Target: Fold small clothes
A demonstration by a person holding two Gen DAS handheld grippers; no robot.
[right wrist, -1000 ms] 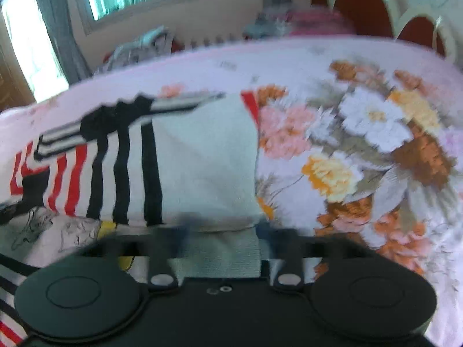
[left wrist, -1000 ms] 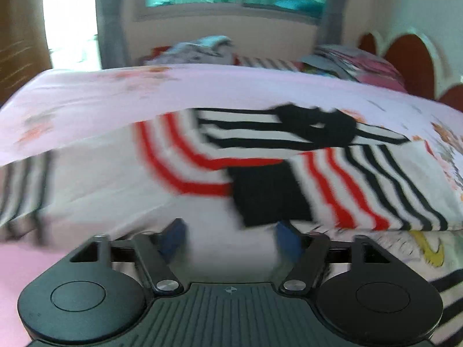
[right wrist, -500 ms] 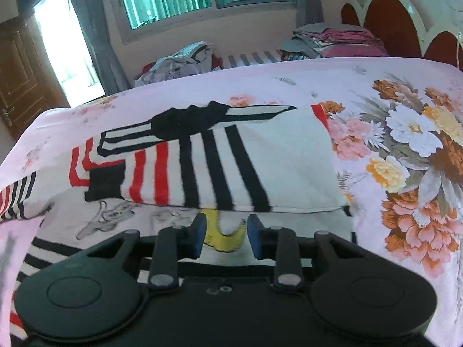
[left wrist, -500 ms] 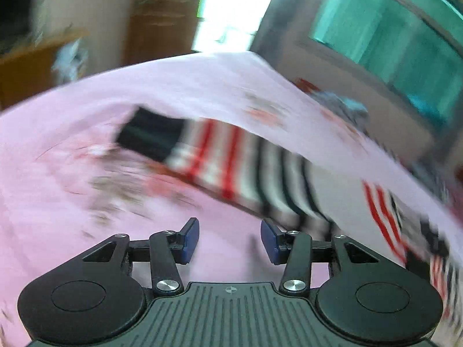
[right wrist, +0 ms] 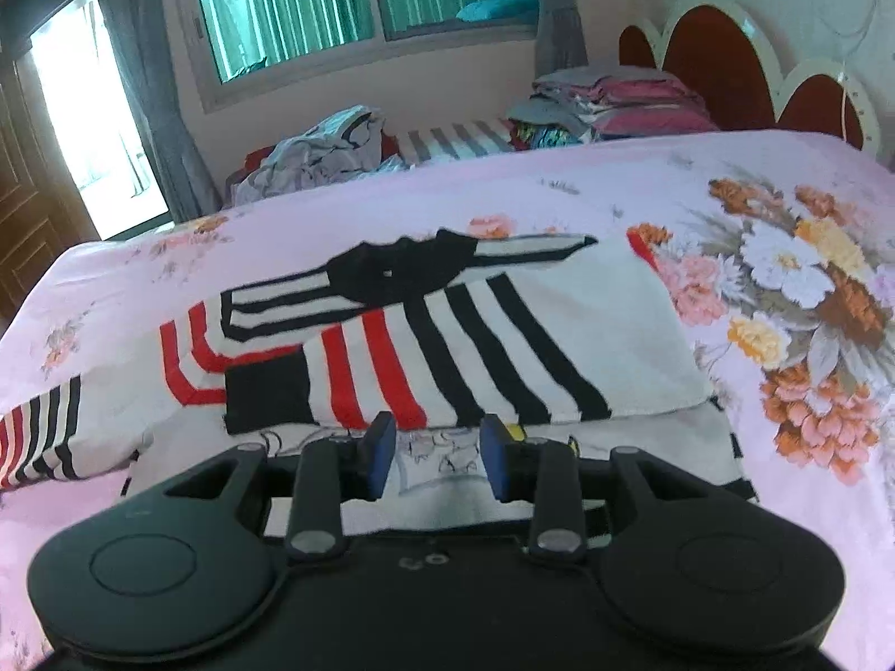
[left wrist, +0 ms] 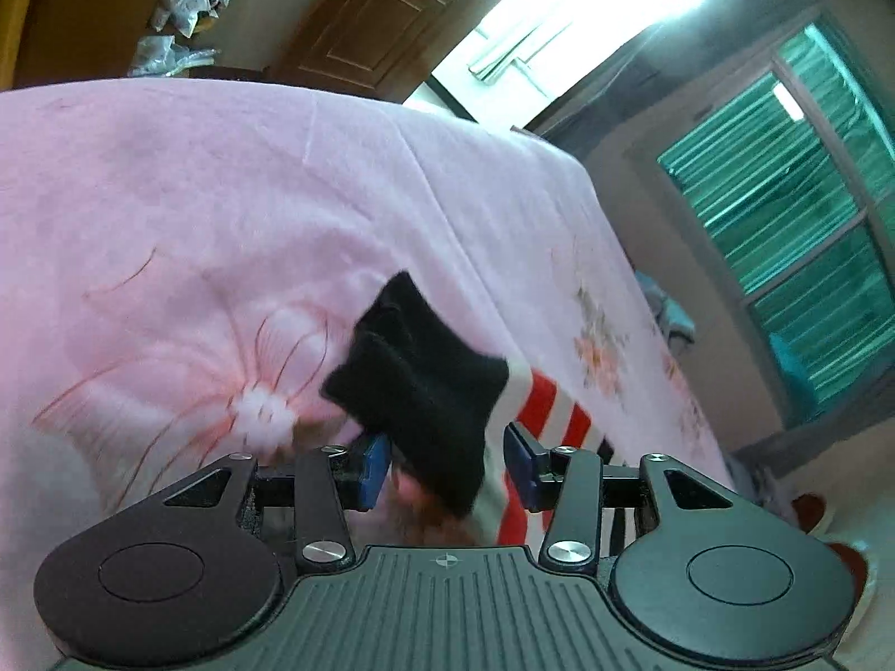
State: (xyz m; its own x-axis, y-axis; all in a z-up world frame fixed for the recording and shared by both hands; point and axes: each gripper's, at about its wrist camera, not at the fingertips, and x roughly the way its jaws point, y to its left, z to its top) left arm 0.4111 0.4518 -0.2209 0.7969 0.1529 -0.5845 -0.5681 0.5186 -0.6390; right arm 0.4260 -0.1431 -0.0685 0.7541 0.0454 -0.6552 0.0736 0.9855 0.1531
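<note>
A white sweater (right wrist: 503,335) with black and red stripes lies on the pink flowered bed sheet (right wrist: 783,291), one sleeve and its side folded across the body. Its other sleeve (right wrist: 39,436) stretches out to the left. That sleeve's black cuff (left wrist: 425,391) lies between the fingers of my left gripper (left wrist: 447,461), whose jaws are closing; the right pad (left wrist: 520,461) stands clear of the cuff. My right gripper (right wrist: 436,456) hovers over the sweater's near hem, its jaws a little apart with nothing between them.
A loose heap of clothes (right wrist: 319,151) and a folded stack (right wrist: 615,100) sit beyond the bed's far side. The red headboard (right wrist: 710,56) stands at the right. The bed's edge (left wrist: 559,168) drops away toward a door and window.
My left gripper swung left from the sweater's body to the sleeve cuff, rolling as it went, and its jaws narrowed. The right gripper pulled back and up from the hem, jaws narrowed.
</note>
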